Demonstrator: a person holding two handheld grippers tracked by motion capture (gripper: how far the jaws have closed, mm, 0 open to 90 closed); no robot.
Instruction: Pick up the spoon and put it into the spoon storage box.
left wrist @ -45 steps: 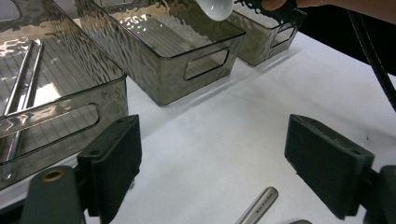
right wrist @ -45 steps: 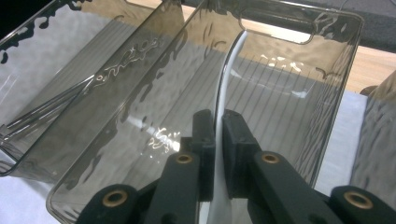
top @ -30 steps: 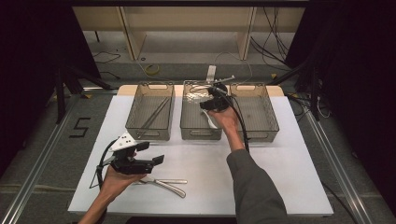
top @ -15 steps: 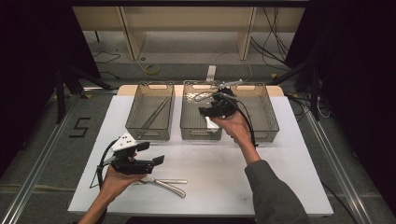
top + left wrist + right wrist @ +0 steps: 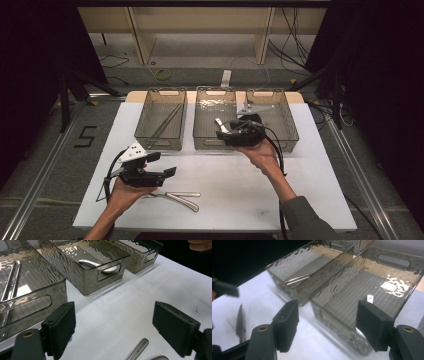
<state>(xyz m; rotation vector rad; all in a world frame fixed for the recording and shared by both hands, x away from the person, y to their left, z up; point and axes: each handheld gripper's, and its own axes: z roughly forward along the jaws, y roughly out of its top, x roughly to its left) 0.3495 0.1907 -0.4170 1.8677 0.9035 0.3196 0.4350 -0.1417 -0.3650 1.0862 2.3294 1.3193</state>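
Claws both open over the worktop, nothing between the jaws.

Right claw has just been opening, its jaws empty, at the near end of the middle bin, where a spoon lies. Left claw hangs gaping just above the cutlery on the near worktop. Left bin holds chopsticks; the right bin stands just beside the middle one.

Black hand-held gripper, grey triangular plate, black cable; grey sleeve.
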